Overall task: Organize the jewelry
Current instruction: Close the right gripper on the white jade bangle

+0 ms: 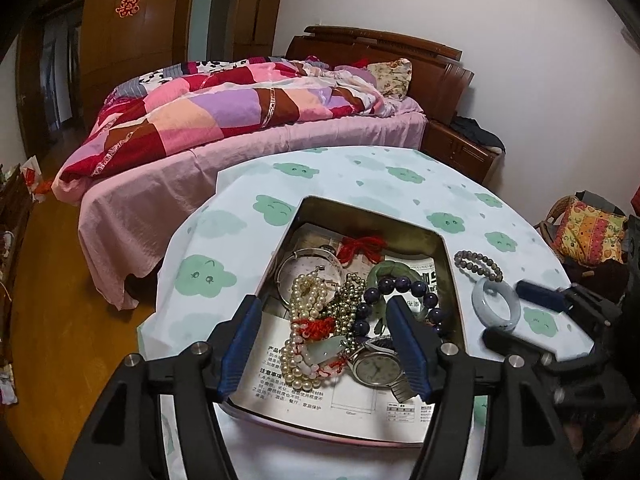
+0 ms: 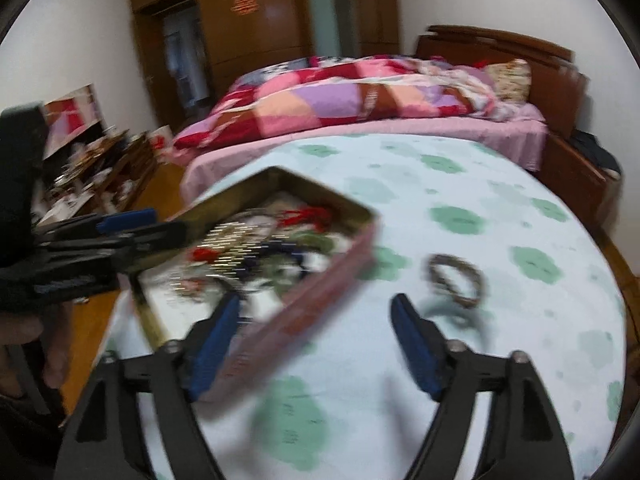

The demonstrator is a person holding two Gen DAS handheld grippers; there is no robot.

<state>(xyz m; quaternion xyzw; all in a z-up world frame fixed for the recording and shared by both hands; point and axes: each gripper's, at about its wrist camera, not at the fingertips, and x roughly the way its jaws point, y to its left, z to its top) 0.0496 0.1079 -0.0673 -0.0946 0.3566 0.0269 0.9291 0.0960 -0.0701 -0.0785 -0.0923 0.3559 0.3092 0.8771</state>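
An open metal tin [image 1: 454, 280] on the table holds tangled jewelry: a pearl strand [image 1: 306, 320], a dark purple bead bracelet [image 1: 404, 286], a green jade piece [image 1: 394, 270], a silver bangle [image 1: 310, 256], a red knot [image 1: 362, 246] and a wristwatch [image 1: 378, 368]. My left gripper [image 1: 322, 312] is open and hovers over the tin's pile. Right of the tin lie a grey bead bracelet [image 1: 478, 265] and a pale blue bangle [image 1: 496, 309]. My right gripper [image 2: 316, 316] is open above the cloth beside the tin [image 2: 320, 280]; it shows in the left wrist view [image 1: 532, 312]. The bracelet [image 2: 456, 278] and bangle [image 2: 460, 314] are blurred.
The round table wears a white cloth with green clouds [image 1: 224, 220]. A bed with a patchwork quilt [image 1: 224, 116] stands just behind it. A wooden nightstand [image 1: 460, 146] and a wicker chair with a cushion [image 1: 588, 232] are at the right. Cluttered shelves [image 2: 100, 172] are at the left.
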